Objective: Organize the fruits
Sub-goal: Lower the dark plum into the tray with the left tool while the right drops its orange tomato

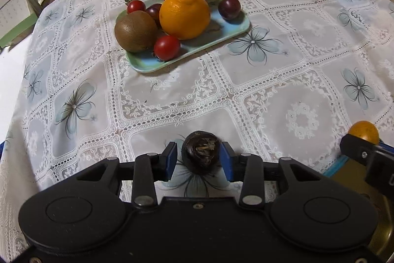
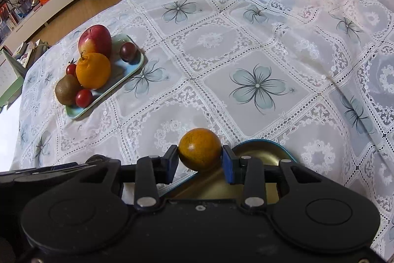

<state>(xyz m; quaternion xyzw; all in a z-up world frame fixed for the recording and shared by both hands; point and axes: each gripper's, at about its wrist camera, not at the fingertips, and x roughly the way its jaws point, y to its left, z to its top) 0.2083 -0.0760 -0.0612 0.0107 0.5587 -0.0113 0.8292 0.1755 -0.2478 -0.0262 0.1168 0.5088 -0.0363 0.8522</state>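
Our left tool [image 1: 199,159] sits loose around a dark brown round fruit [image 1: 201,151] on the desk. Our right tool [image 2: 200,156] squeezes a small orange ball-shaped fruit [image 2: 200,149] above a gold metal tin [image 2: 261,159].

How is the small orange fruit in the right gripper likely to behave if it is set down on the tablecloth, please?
The small orange fruit looks nearly spherical, so it would probably roll once released. Its skin looks smooth and glossy, so it may slip between the right gripper pads. It seems firm, holding its shape.
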